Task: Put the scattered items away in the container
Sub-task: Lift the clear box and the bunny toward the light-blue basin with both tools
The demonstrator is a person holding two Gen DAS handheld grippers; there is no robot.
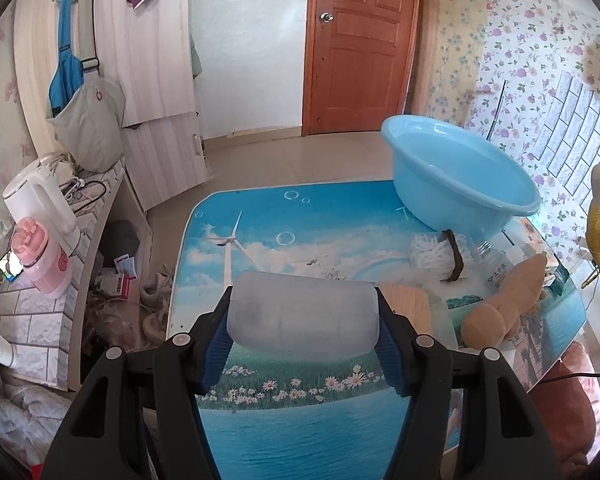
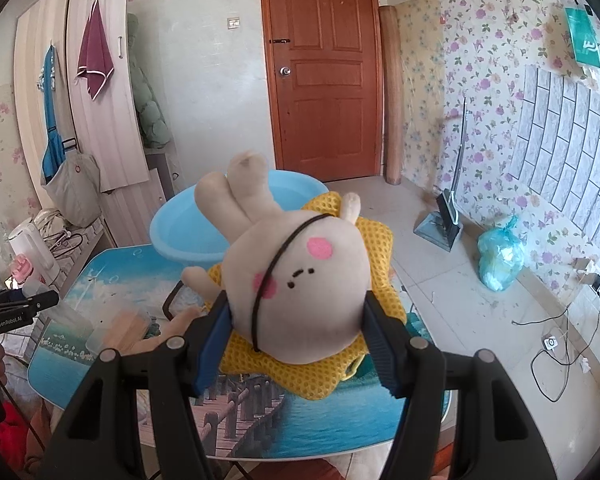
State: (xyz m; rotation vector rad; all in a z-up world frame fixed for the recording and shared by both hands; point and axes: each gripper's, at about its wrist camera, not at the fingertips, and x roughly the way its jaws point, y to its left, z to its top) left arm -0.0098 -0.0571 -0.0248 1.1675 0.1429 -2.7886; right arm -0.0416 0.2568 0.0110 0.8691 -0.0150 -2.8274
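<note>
A: What does the left wrist view show?
B: The left gripper (image 1: 303,322) clamps a frosted plastic jar (image 1: 302,314) above the table (image 1: 300,432); the blue basin (image 1: 462,176) stands far right.
A: And the right?
B: The right gripper (image 2: 296,320) squeezes a plush rabbit (image 2: 300,280) over the table; the basin is behind it.

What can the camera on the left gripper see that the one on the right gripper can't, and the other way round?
Only the left wrist view shows the left gripper clamped on a frosted plastic container, plus a white string bundle and a clear bottle on the table.

Only the right wrist view shows the right gripper squeezing a plush bunny in yellow mesh, plus a dustpan and a blue bag on the floor.

Both show the blue basin, the picture-printed table and the wooden door.
</note>
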